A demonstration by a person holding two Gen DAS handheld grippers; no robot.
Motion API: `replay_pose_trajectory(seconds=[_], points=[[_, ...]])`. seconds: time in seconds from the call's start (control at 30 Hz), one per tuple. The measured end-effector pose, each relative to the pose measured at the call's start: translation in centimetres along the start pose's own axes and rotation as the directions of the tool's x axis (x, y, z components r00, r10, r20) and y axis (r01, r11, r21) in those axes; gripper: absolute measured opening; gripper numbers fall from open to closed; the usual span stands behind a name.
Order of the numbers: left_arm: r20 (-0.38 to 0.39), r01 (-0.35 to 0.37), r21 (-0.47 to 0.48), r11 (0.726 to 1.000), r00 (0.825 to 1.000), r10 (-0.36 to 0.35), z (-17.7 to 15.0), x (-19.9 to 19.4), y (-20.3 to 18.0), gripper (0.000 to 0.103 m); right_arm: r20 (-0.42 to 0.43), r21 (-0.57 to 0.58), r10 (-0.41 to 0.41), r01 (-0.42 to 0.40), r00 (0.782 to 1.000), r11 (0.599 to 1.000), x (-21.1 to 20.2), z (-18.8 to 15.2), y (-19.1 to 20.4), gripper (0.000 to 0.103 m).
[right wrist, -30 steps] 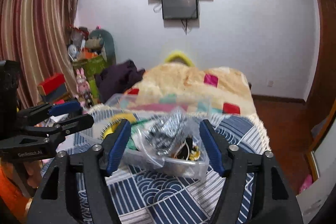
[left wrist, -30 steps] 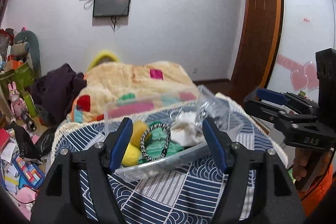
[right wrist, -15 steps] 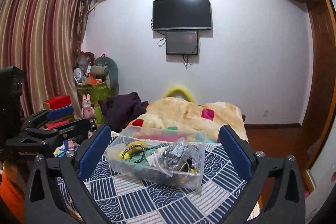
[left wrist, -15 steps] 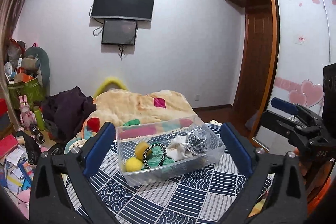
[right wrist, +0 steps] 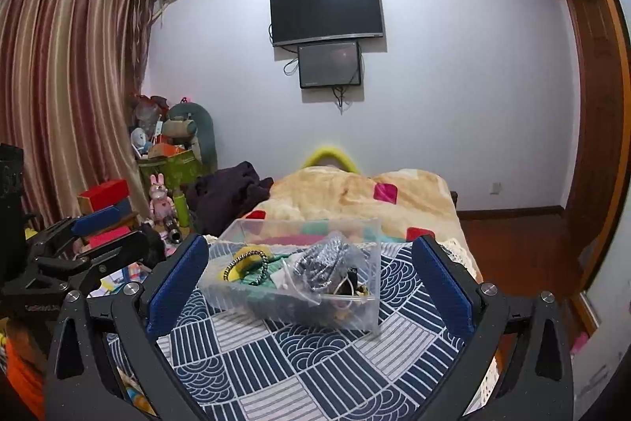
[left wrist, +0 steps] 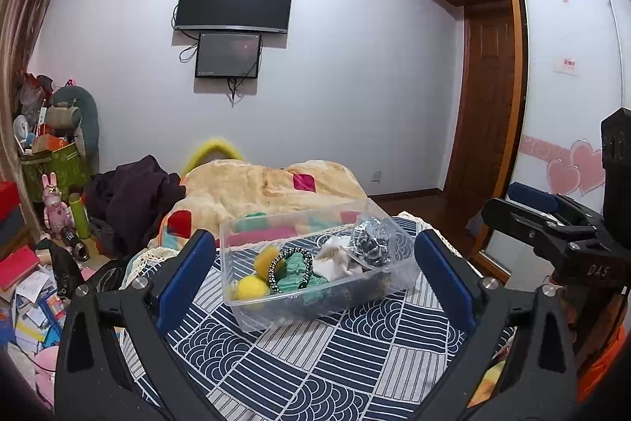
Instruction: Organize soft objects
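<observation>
A clear plastic bin (left wrist: pixel 347 298) stands on the blue patterned cloth (left wrist: pixel 335 358). It holds yellow pom-poms (left wrist: pixel 250 287), a green knit piece (left wrist: pixel 294 273) with a black-and-white braided band, a white soft item (left wrist: pixel 335 257) and a crinkled clear bag (left wrist: pixel 370 237). The bin also shows in the right wrist view (right wrist: pixel 351 314). My left gripper (left wrist: pixel 315 281) is open and empty, back from the bin. My right gripper (right wrist: pixel 307 281) is open and empty, back from the bin; it shows at the right in the left wrist view (left wrist: pixel 552 219).
A beige blanket (left wrist: pixel 268 184) with coloured squares and dark clothes (left wrist: pixel 130 200) lie beyond the bin. Toys, boxes and papers clutter the floor at the left (left wrist: pixel 35 263). A wardrobe (left wrist: pixel 568 105) stands to the right. Curtains (right wrist: pixel 59 105) hang at the left.
Both grippers have opened wide and pulled back and up from the bin. The bin now sits free on the cloth, farther from both cameras.
</observation>
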State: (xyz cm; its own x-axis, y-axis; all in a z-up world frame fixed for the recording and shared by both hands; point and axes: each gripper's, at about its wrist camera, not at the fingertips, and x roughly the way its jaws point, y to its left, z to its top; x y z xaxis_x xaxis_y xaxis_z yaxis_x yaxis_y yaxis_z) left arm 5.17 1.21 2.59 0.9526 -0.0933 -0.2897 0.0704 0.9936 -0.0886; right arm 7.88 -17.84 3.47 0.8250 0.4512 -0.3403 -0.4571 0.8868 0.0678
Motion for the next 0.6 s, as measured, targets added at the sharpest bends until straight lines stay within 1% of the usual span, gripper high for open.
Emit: replay_pose_trajectory(seconds=[0.6], points=[[-0.009,-0.001,-0.005,1.000,1.000,0.001,-0.20,0.17,0.02,0.102,-0.005,-0.001,0.001,-0.001,1.000,1.000,-0.19,-0.12,0.15,0.103]])
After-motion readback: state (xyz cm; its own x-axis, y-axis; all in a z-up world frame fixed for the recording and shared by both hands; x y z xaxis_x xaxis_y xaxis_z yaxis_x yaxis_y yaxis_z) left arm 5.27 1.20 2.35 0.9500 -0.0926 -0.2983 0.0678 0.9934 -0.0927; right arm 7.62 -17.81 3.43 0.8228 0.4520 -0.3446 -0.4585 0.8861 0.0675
